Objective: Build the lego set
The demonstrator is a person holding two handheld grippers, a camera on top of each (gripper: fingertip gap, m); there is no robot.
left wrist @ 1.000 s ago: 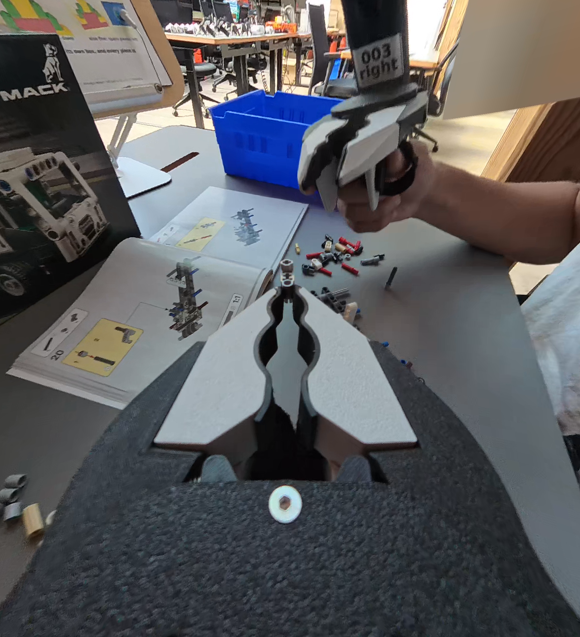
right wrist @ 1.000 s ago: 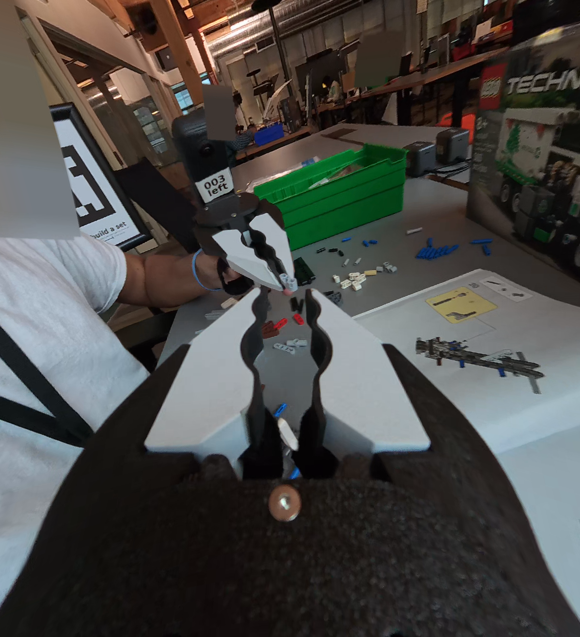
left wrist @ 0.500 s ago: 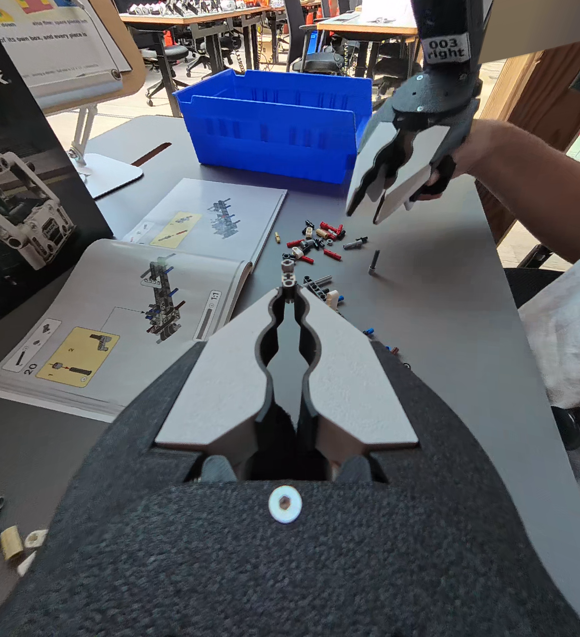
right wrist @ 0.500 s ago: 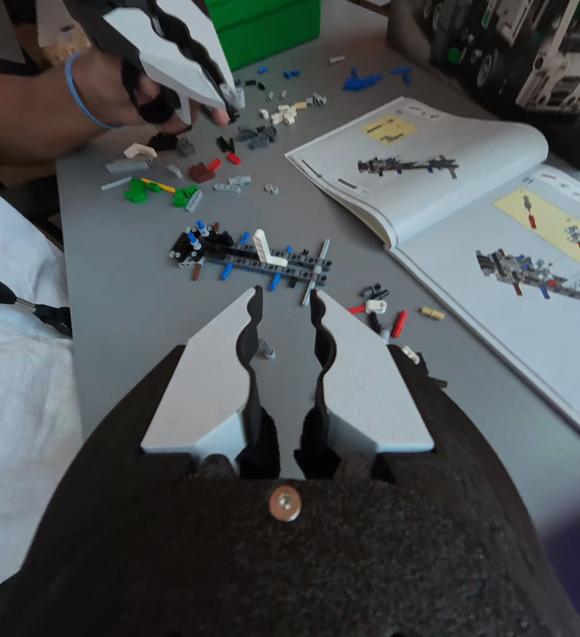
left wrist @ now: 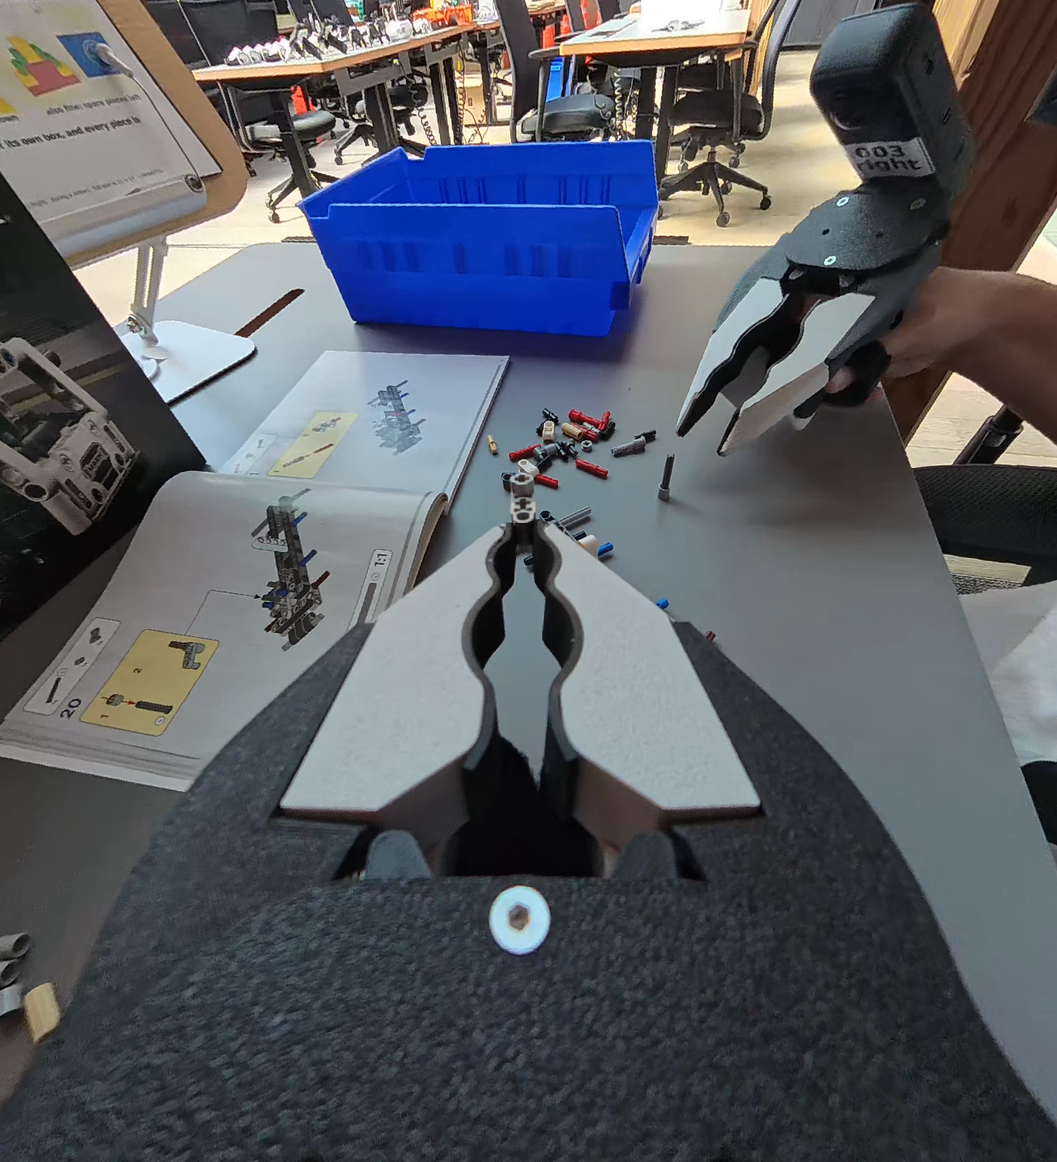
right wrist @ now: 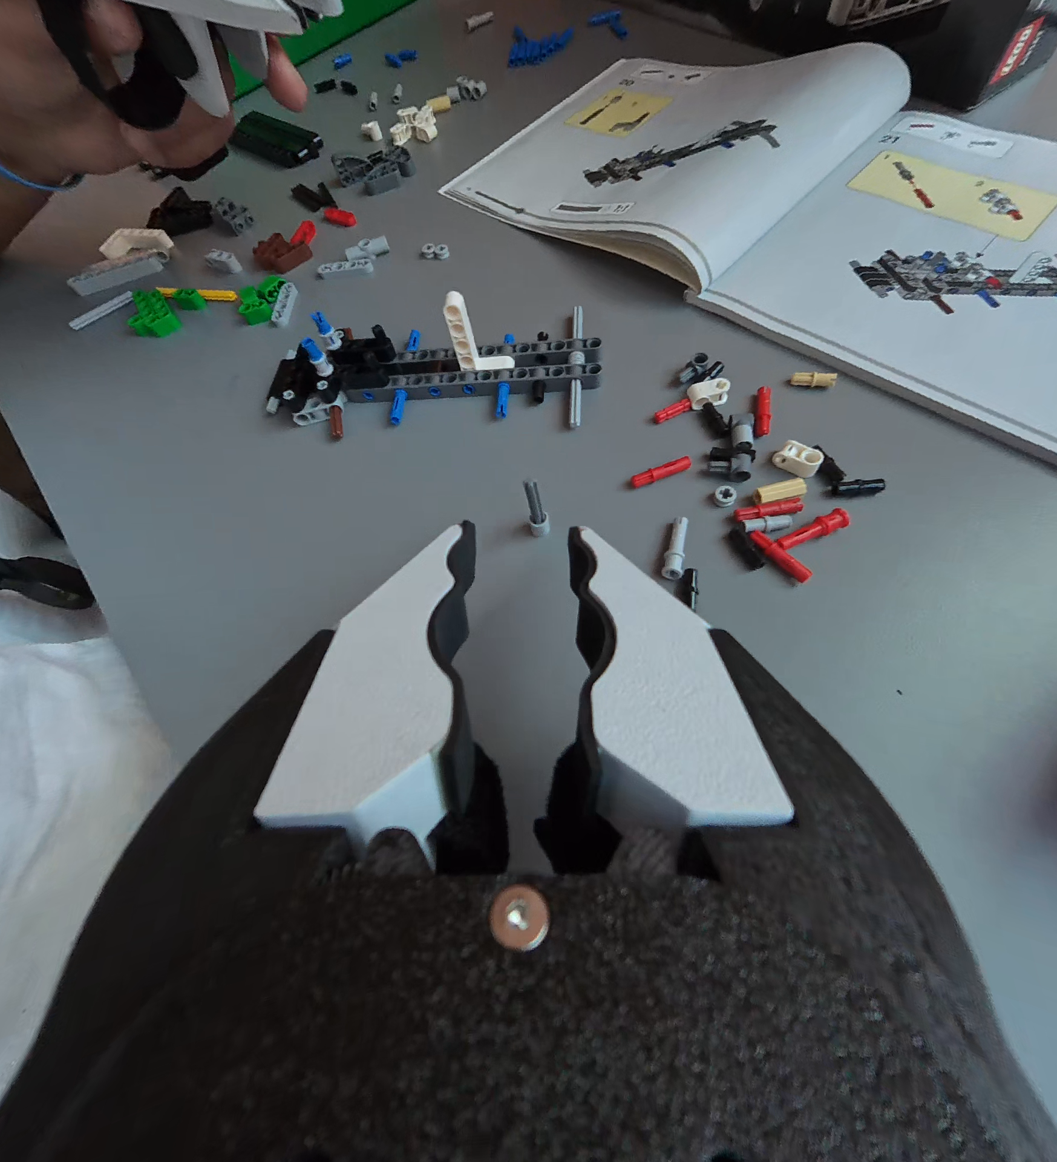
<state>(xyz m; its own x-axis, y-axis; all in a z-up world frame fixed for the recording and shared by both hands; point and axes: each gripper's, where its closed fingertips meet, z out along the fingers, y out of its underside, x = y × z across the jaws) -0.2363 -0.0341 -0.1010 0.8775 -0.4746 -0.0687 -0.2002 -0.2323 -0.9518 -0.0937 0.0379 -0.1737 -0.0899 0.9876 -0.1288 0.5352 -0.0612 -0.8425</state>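
My left gripper (left wrist: pixel 522 531) is shut on a small grey connector piece (left wrist: pixel 521 503) and holds it above the table near the open instruction booklet (left wrist: pixel 249 566). My right gripper (right wrist: pixel 520 531) is open and empty, low over the grey table. A short grey axle pin (right wrist: pixel 535 509) lies just ahead of its tips, in line with the gap. The right gripper also shows in the left wrist view (left wrist: pixel 702 442), with the pin (left wrist: pixel 666 478) below its tips. The partly built grey and black chassis (right wrist: pixel 444 371) lies beyond the pin.
Loose red, black and tan pins (right wrist: pixel 764 490) lie to the right of the pin. Green, grey and brown parts (right wrist: pixel 199 295) lie at the left. A blue bin (left wrist: pixel 488 251) stands at the back. The set's box (left wrist: pixel 23 409) stands behind the booklet (right wrist: pixel 764 207). Tip to tip, the grippers are about 20 cm apart.
My right gripper has swung down from level with the left gripper to the table, and now points at the grey axle pin. My left gripper still holds the connector.
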